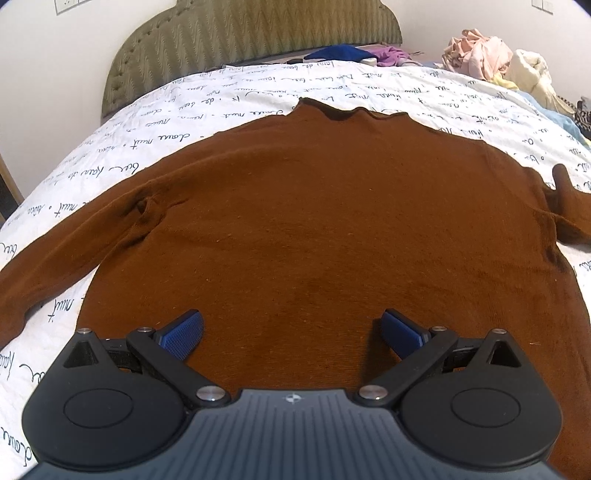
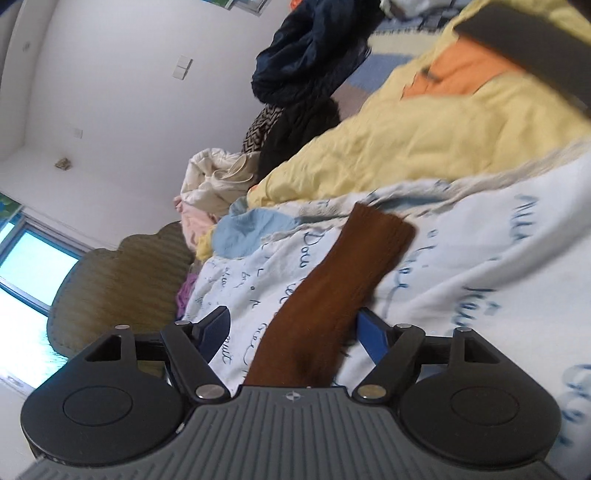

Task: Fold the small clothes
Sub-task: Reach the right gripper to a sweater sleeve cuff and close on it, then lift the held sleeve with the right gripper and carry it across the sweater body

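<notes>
A brown long-sleeved sweater (image 1: 314, 206) lies spread flat on a white bedspread with handwriting print (image 1: 221, 85), its collar toward the headboard. My left gripper (image 1: 291, 321) hovers open over the sweater's lower body, with nothing between its blue pads (image 1: 183, 334). In the right wrist view, one brown sleeve (image 2: 354, 258) stretches across the bedspread (image 2: 480, 258), cuff away from me. My right gripper (image 2: 293, 315) is open and straddles that sleeve. The sleeve lies close to the right pad (image 2: 373, 336) and well apart from the left one.
A green padded headboard (image 1: 251, 33) stands at the far end. Pink and cream clothes (image 1: 480, 55) pile up at the far right, blue and purple ones (image 1: 340, 51) by the headboard. A yellow quilt (image 2: 424, 140) and dark garments (image 2: 314, 48) lie beyond the sleeve.
</notes>
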`<state>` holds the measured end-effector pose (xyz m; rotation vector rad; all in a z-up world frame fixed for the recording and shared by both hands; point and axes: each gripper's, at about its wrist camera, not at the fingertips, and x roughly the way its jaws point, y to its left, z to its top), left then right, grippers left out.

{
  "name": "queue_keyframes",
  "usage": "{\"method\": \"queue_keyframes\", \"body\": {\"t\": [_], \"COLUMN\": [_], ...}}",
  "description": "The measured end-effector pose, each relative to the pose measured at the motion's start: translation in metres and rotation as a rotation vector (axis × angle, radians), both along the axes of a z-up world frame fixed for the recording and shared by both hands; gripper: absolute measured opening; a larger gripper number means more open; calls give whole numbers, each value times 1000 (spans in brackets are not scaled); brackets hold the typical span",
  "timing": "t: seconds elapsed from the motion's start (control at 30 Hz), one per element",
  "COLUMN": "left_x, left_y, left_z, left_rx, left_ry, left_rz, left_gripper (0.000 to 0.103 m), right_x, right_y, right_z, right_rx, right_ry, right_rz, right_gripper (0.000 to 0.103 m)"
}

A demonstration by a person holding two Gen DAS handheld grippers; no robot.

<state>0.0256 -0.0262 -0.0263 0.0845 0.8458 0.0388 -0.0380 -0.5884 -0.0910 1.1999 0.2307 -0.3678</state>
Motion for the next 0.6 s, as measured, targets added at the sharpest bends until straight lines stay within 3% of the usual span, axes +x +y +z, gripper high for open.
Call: {"method": "queue_keyframes", "body": {"t": [0.1, 0.13, 0.23, 0.33, 0.6], "left_x": [0, 0, 0, -1, 5], "left_y": [-1, -1, 0, 3, 20], "left_z": [1, 1, 4, 7, 20], "left_rx": [3, 4, 5, 6, -6], "left_ry": [3, 4, -3, -13, -57], "left_rz": [4, 6, 6, 9, 41], "left_gripper": [103, 103, 103, 103, 103], "right_x": [20, 26, 39, 37, 26], "right_y": [-2, -3, -9, -6, 51], "right_z": [-5, -7, -10, -6, 76], "right_rx": [-6, -4, 22, 1, -317], "right_ry": [-24, -20, 37, 35, -1], "right_rz": [19, 12, -2, -12, 56], "right_gripper": [70, 62, 10, 10, 10]}}
